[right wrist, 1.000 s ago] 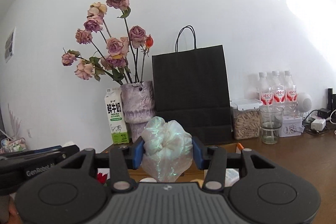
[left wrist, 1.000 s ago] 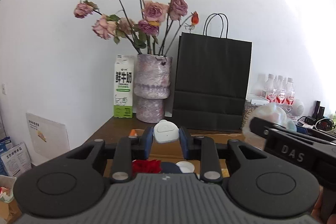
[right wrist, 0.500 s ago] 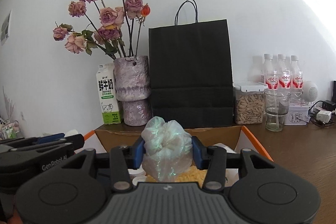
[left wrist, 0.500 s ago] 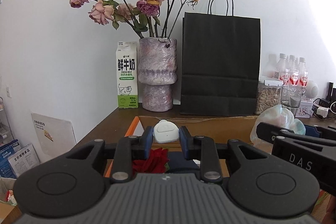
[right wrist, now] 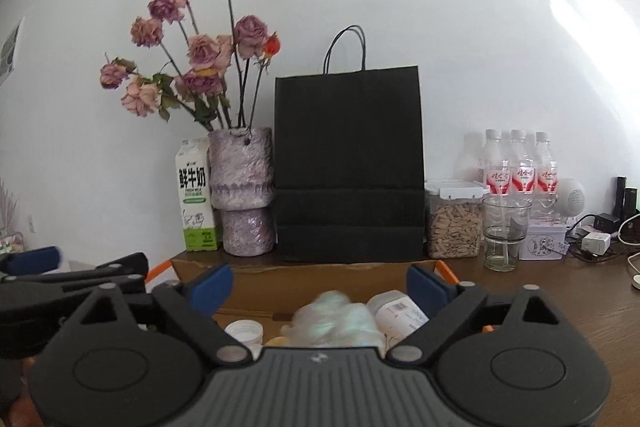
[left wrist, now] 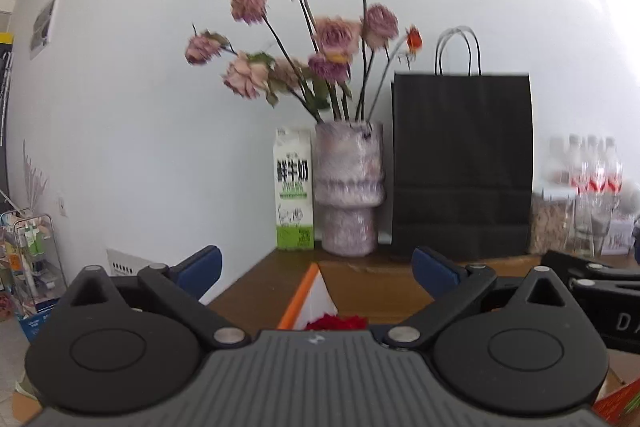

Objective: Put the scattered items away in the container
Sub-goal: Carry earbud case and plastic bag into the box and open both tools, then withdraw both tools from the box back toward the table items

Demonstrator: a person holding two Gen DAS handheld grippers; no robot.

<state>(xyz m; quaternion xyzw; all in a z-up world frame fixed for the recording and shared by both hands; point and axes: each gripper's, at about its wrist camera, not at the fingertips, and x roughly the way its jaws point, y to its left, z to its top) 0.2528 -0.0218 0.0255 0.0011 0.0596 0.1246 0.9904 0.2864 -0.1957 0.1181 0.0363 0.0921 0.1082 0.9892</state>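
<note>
A cardboard box with orange edges [right wrist: 320, 277] stands on the brown table; it also shows in the left wrist view [left wrist: 372, 287]. My right gripper [right wrist: 318, 285] is open and empty above the box. A crumpled clear plastic bag [right wrist: 334, 321] lies in the box below it, beside a white bottle [right wrist: 396, 309] and a white cap [right wrist: 244, 331]. My left gripper [left wrist: 316, 269] is open and empty over the box's left corner. A red rose [left wrist: 336, 322] lies in the box just in front of it. The small white item is out of sight.
Behind the box stand a milk carton [right wrist: 196, 197], a purple vase with dried roses [right wrist: 242, 191] and a black paper bag [right wrist: 348, 167]. To the right are a seed jar [right wrist: 454, 225], a glass [right wrist: 504, 233], water bottles [right wrist: 520, 171] and cables [right wrist: 600, 239].
Both grippers have opened. The plastic bag dropped from the right gripper into the box. The small white item left the left gripper. The left view has swung left.
</note>
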